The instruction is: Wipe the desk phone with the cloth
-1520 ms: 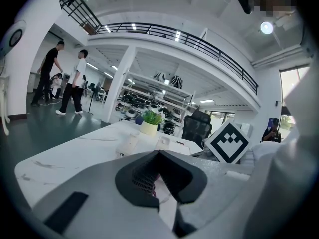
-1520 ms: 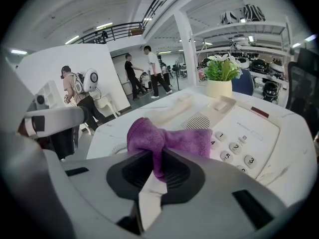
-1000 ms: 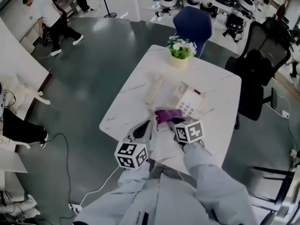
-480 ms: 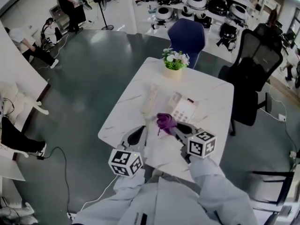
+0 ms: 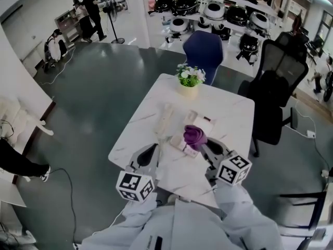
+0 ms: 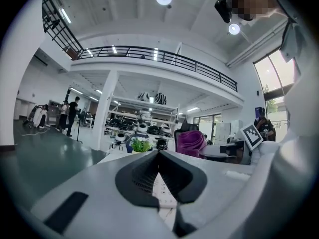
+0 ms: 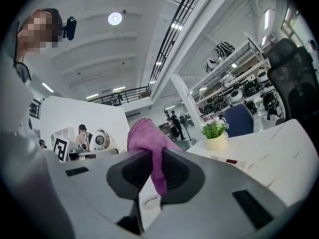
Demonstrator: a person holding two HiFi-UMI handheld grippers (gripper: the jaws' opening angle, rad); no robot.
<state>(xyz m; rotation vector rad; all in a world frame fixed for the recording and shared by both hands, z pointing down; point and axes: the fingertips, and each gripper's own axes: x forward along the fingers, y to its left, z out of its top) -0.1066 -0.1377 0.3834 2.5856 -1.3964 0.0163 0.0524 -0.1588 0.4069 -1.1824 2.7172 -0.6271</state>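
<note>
The white desk phone (image 5: 204, 123) sits mid-table, its front part hidden by the bunched purple cloth (image 5: 194, 135). Its handset (image 5: 165, 119) lies off the base to the left. My right gripper (image 5: 200, 144) is shut on the cloth (image 7: 147, 136), which hangs between its fingers and bulges above them, over the phone's near side. A bit of coiled cord (image 7: 149, 202) shows below the right gripper (image 7: 157, 158). My left gripper (image 5: 148, 155) hovers by the table's front left, shut with nothing in it; the left gripper (image 6: 159, 156) faces the cloth (image 6: 191, 142).
A potted flower (image 5: 189, 79) stands at the far end of the white marble table (image 5: 234, 113). A blue chair (image 5: 203, 48) is behind it and a black office chair (image 5: 276, 87) at the right. People stand far off at the back left.
The right gripper has carried the cloth forward from the phone's near edge to over the phone's front. The left gripper stays near the front left of the table.
</note>
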